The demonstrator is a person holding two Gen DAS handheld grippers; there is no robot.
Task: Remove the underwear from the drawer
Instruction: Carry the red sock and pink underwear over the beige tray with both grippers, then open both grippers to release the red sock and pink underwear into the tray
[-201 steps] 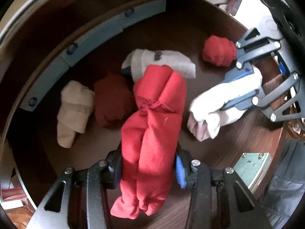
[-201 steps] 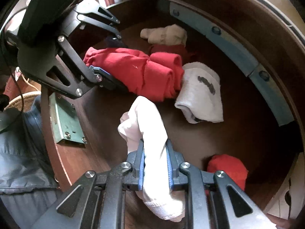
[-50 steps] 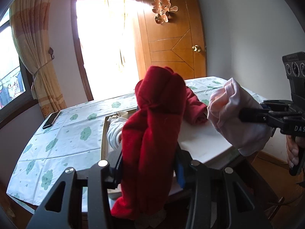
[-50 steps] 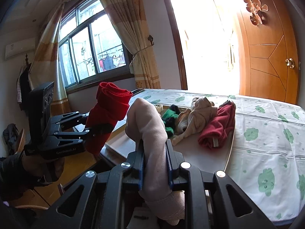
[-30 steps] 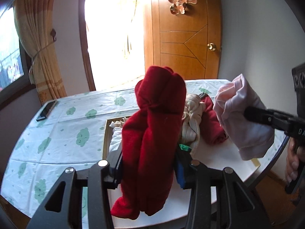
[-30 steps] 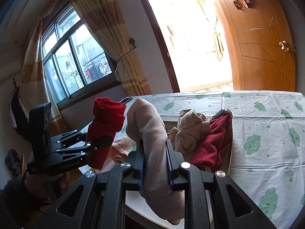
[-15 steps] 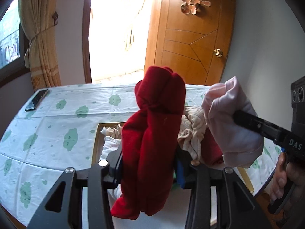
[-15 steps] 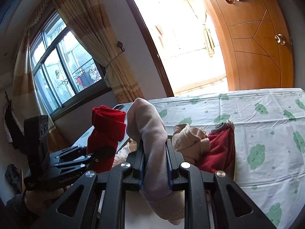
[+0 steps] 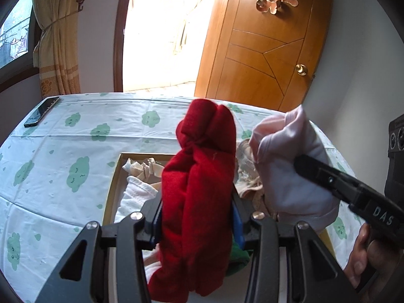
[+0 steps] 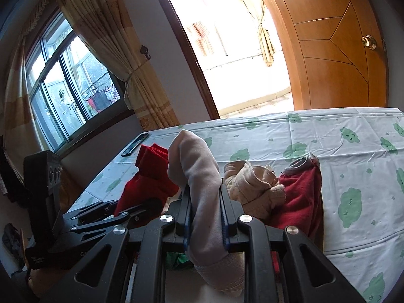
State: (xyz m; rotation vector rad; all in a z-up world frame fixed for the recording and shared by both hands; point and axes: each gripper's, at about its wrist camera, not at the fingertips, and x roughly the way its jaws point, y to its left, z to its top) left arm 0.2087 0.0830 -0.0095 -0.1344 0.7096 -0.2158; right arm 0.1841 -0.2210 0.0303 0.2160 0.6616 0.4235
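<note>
Left tongs (image 9: 197, 217) clenched on red roll (image 9: 199, 197), right tongs (image 10: 205, 217) clenched on pink roll (image 10: 199, 184), both over the tray (image 9: 112, 186) on the table (image 9: 63, 151).

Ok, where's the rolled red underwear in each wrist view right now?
Left wrist: red underwear fills the centre foreground, clamped in the left gripper.
Right wrist: red underwear at centre-left, behind the pale garment.
Shared landmark: black phone on the tablecloth.
</note>
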